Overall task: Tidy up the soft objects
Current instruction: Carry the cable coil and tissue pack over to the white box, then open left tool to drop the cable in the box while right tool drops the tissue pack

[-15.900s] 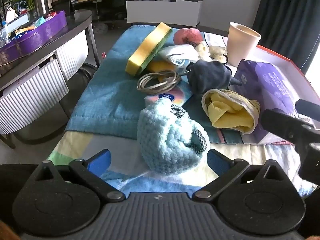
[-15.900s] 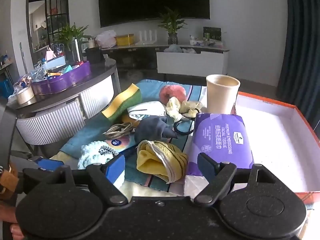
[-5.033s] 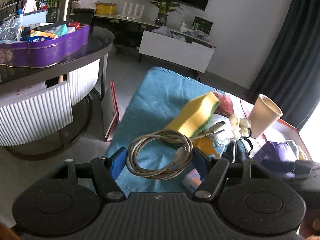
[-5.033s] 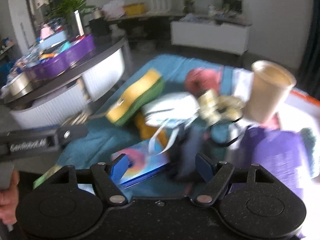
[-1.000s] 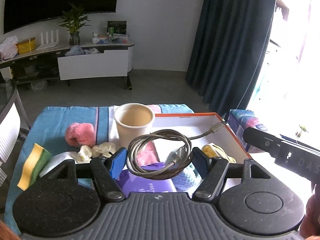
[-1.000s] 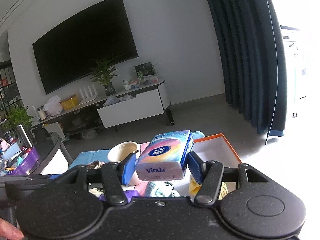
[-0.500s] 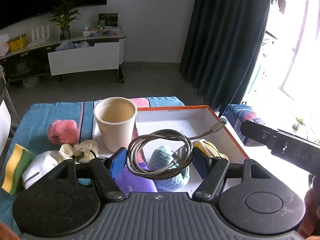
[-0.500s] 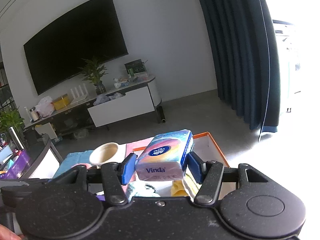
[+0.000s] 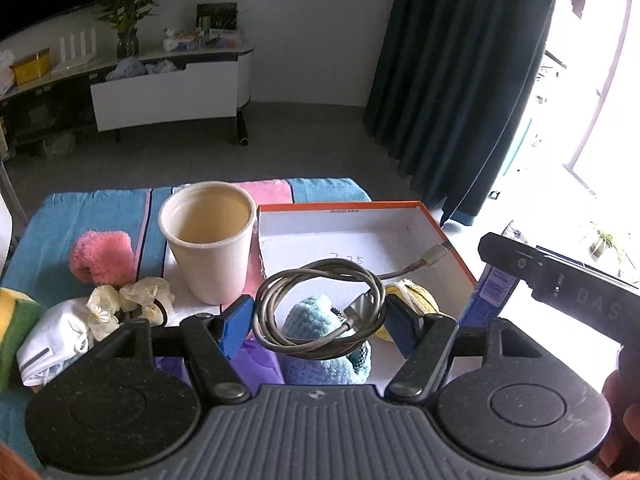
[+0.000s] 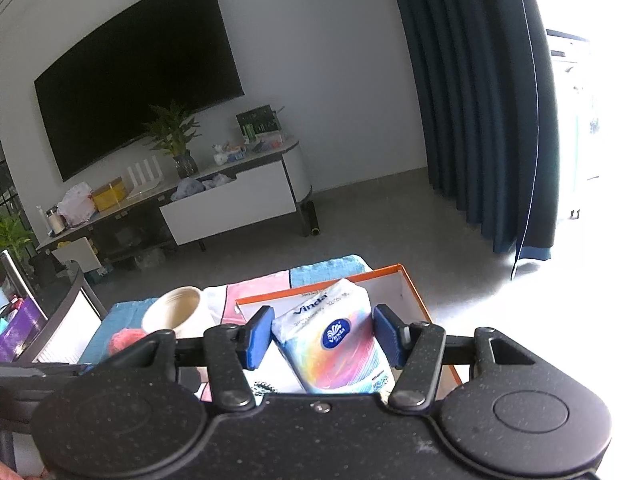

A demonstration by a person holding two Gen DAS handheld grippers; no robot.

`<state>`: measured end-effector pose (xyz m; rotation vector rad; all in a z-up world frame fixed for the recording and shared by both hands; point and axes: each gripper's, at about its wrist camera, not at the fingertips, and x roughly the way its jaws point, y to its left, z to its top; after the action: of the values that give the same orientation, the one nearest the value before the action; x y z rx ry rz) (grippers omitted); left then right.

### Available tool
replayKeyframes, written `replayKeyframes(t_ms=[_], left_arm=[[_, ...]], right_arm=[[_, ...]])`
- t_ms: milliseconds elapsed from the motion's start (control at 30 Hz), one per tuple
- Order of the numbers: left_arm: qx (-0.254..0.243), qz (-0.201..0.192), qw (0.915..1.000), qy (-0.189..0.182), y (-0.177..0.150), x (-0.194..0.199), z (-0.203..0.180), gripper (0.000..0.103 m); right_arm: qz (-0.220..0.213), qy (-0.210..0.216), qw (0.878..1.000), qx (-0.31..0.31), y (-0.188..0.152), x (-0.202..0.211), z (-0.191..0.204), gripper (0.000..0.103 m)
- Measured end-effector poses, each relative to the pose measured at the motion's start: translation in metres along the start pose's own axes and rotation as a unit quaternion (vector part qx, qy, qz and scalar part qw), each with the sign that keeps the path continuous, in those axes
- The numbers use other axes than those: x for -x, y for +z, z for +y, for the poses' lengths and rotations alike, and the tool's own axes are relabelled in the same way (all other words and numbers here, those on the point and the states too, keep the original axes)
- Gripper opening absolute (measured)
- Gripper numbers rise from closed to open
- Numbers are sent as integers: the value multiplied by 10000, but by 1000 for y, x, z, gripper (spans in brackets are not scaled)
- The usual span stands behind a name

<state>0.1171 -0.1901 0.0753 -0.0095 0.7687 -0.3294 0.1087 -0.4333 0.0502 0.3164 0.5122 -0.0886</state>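
My left gripper (image 9: 318,322) is shut on a coiled grey cable (image 9: 320,306) and holds it above the orange-rimmed white box (image 9: 352,216). In the box lie a light blue knitted piece (image 9: 320,360) and a yellow cloth (image 9: 416,294). My right gripper (image 10: 322,340) has its fingers spread a little wider than the rainbow Vinda tissue pack (image 10: 332,340), which sits tilted between them over the box (image 10: 400,292). The pack's blue end (image 9: 494,288) shows at the box's right edge in the left wrist view.
A paper cup (image 9: 208,240) stands left of the box. A pink fluffy item (image 9: 102,256), cream flower hair ties (image 9: 128,300), a white mask (image 9: 56,340) and a yellow-green sponge (image 9: 12,328) lie on the blue cloth. A purple tissue pack (image 9: 256,364) lies under my left gripper.
My right gripper's fingers have opened off the Vinda pack, which has tipped down toward the box. My left gripper, still holding the cable, has moved closer over the box.
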Motion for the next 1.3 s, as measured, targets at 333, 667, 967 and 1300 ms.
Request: replayKeyframes(t_ms=[333, 667, 967, 1300], left_arm=[[70, 215, 9997, 78, 9, -19, -3, 72], [42, 431, 9991, 0, 22, -44, -12, 74], [33, 324, 9992, -238, 28, -44, -16, 83], [9, 92, 9999, -143, 27, -13, -13, 92]], right_arm=[[164, -8, 9999, 21, 9, -31, -8, 66], [230, -32, 9997, 53, 16, -56, -13, 74], [25, -67, 10000, -60, 21, -38, -17, 76], [-166, -85, 9998, 74, 21, 5, 1, 78]])
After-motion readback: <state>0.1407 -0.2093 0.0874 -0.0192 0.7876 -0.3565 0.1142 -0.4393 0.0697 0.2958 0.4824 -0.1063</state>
